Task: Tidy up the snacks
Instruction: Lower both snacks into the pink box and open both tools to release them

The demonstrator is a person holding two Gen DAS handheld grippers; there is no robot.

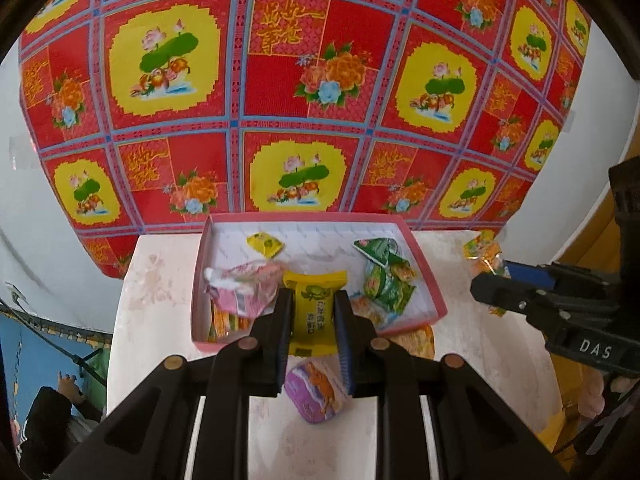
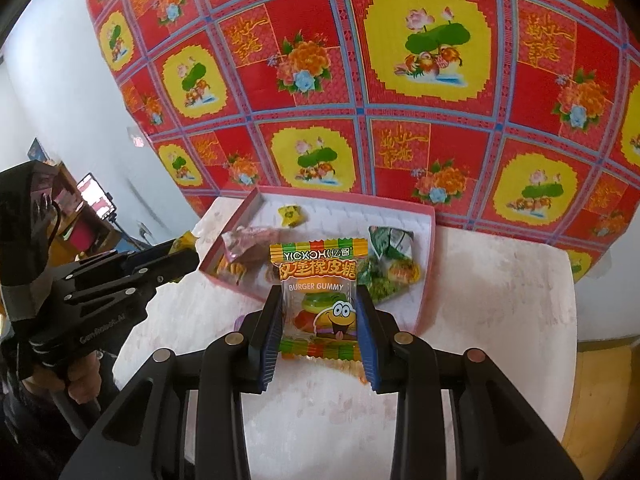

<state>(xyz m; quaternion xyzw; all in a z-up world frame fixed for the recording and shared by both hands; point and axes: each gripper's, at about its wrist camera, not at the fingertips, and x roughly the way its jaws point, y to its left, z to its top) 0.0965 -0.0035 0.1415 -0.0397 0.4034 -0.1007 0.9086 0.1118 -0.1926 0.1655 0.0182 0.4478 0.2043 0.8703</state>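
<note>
Above the pink box point(image 1: 424, 264), yellow snack point(image 1: 314, 312) clamped in left gripper point(image 1: 314, 320), burger gummy point(image 2: 318, 304) in right gripper point(image 2: 320, 320)

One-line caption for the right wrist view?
Right gripper holds a burger gummy packet above the table, near the pink snack box.

My left gripper point(image 1: 314, 316), black with blue pads, pinches a yellow packet point(image 1: 314, 308) printed green. My right gripper point(image 2: 320, 320), the same colours, pinches a clear gummy pack point(image 2: 316, 300) with rainbow-striped ends and a cartoon burger. The box point(image 1: 424, 268) is pink outside, white inside, holding green, pink and small yellow wrappers. A purple packet point(image 1: 316, 392) lies on the white table point(image 1: 152, 280). The cloth point(image 1: 280, 80) is red, blue-gridded, with yellow floral medallions.
</note>
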